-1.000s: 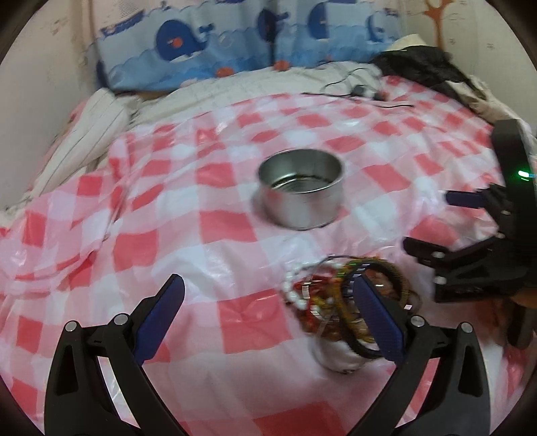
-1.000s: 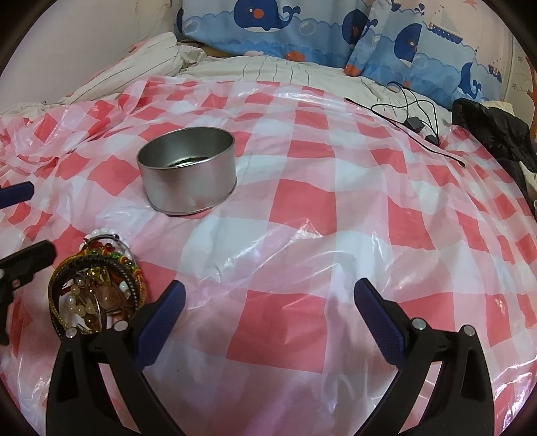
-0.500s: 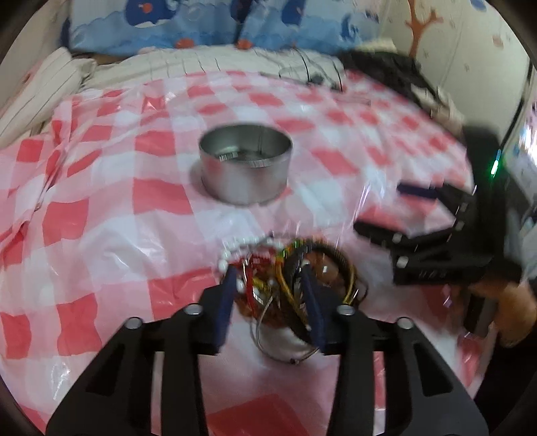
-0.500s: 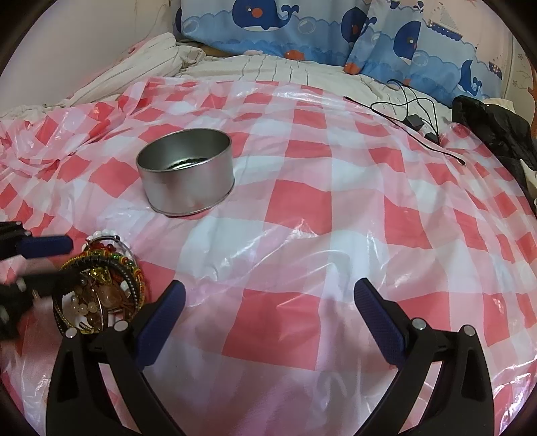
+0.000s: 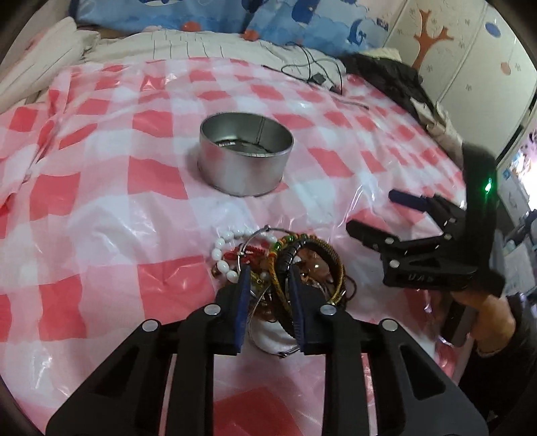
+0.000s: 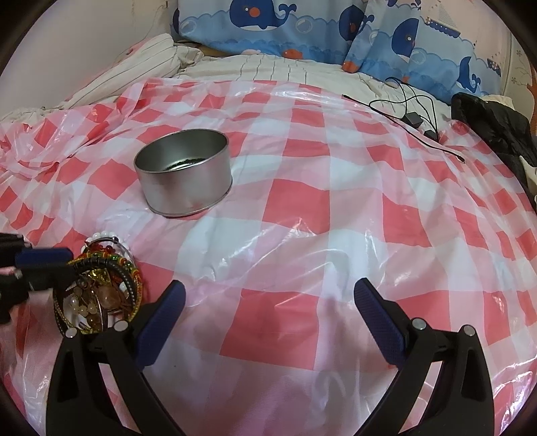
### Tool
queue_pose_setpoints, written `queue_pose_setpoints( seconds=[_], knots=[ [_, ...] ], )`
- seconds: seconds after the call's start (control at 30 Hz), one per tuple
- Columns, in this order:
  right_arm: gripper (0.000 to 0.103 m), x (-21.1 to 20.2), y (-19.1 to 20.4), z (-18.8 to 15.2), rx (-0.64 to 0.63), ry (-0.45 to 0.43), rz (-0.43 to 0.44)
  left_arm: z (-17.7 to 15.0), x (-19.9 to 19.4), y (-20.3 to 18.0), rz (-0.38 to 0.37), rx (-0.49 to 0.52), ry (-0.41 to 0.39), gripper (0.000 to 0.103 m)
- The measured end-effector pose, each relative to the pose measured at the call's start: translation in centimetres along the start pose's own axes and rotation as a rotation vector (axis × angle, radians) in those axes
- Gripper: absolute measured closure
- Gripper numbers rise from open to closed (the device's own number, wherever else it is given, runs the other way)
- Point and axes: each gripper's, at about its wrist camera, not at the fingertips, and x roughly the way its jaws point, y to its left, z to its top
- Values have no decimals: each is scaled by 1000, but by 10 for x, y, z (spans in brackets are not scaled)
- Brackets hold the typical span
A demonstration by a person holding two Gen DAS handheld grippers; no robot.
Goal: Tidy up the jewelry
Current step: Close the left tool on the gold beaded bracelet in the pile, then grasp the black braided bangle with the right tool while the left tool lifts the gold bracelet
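A tangled pile of bracelets (image 5: 303,250) (white pearls, a silver bangle, green, yellow and black beads) lies on the red-and-white checked plastic sheet (image 5: 110,214). My left gripper (image 5: 268,272) points down into the pile. Its jaws are closing with several bracelets between the blue pads, which touch them on both sides. A round metal tin (image 5: 245,167) stands open behind the pile. In the right wrist view the pile (image 6: 100,295) is at lower left, the left gripper (image 6: 63,263) is on it, and the tin (image 6: 184,181) is beyond. My right gripper (image 6: 268,302) is open over bare sheet.
The right gripper (image 5: 372,211) hovers right of the pile, held by a hand (image 5: 486,312). A black cable with a charger (image 6: 412,117) and dark clothing (image 6: 496,124) lie at the far right. Whale-print pillows (image 6: 268,30) and striped bedding (image 6: 141,63) border the back.
My left gripper swung onto the jewelry pile, tilted down, and its jaws went from wide open to narrow around several bracelets. The right gripper stayed put.
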Motion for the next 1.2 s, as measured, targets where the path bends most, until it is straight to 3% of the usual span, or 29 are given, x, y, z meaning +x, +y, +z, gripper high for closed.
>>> queue_pose_setpoints(
  seconds=[0.03,0.13,0.23,0.4,0.57,0.73,0.97,1.1,1.2],
  knots=[
    [7,0,0,0,0,0,1,0,0,1,-26,-7,2,94],
    [7,0,1,-1,-4,0,1,0,0,-2,-93,-6,21,100],
    [7,0,1,-1,-1,-1,1,2,-8,0,-173,-32,-5,101],
    [7,0,0,0,9,0,10,6,-22,10,-220,-95,-85,101],
    [7,-2,1,1,5,-5,39,8,-31,34,-100,-188,-146,101],
    [7,-7,10,2,-14,-17,150,7,-19,46,51,-214,-96,101],
    [8,-13,25,1,-55,-39,285,4,-5,54,121,-206,-35,97],
    [28,-8,31,-2,-69,-12,326,4,0,53,151,-190,-31,72],
    [42,-4,34,-2,-70,5,360,5,5,48,177,-159,-20,68]
  ],
)
